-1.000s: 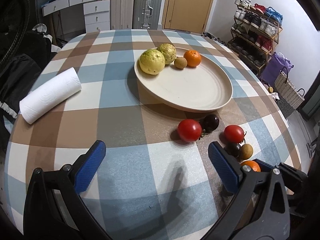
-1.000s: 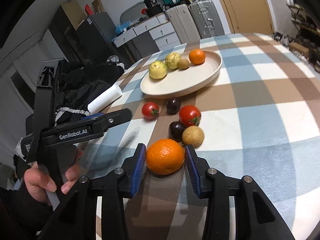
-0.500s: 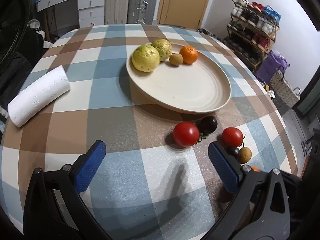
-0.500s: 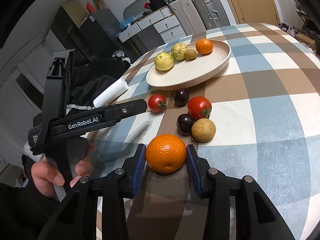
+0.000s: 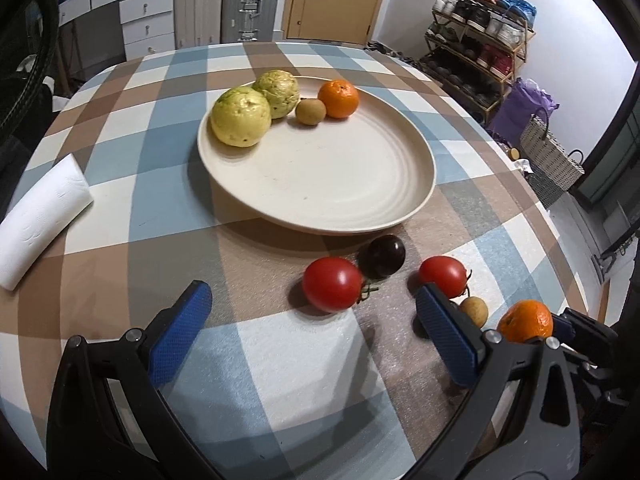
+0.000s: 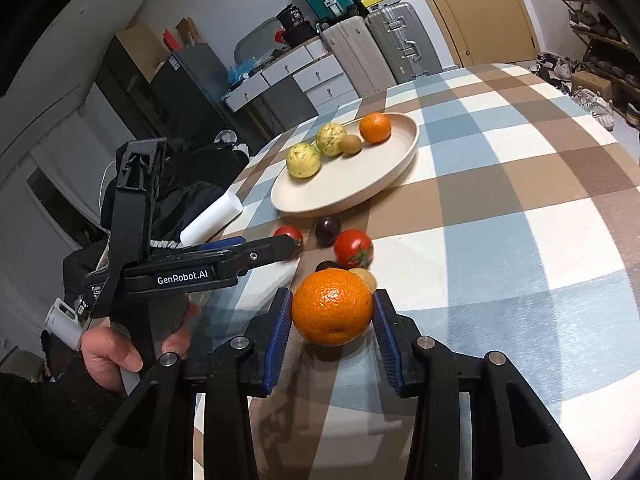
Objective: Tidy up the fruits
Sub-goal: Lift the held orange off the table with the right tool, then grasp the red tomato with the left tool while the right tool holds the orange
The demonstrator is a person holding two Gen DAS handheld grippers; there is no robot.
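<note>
My right gripper (image 6: 331, 312) is shut on an orange (image 6: 332, 307) and holds it just above the table; the orange also shows in the left wrist view (image 5: 526, 320). My left gripper (image 5: 312, 316) is open and empty, low over the table in front of a red tomato (image 5: 333, 289). A dark plum (image 5: 382, 257), a second tomato (image 5: 443, 275) and a small brown fruit (image 5: 474, 310) lie near it. The cream plate (image 5: 340, 204) holds two yellow-green guavas (image 5: 241, 121), a kiwi (image 5: 310, 110) and an orange (image 5: 339, 98).
A white paper roll (image 5: 38, 220) lies at the table's left edge. The checked tablecloth (image 5: 120, 128) covers a round table. Suitcases, drawers and a shoe rack (image 5: 480, 12) stand beyond it. Another dark plum (image 6: 326, 266) is partly hidden behind the held orange.
My right gripper has lifted the orange off the table. My left gripper has moved forward and slightly right toward the loose tomatoes, still open.
</note>
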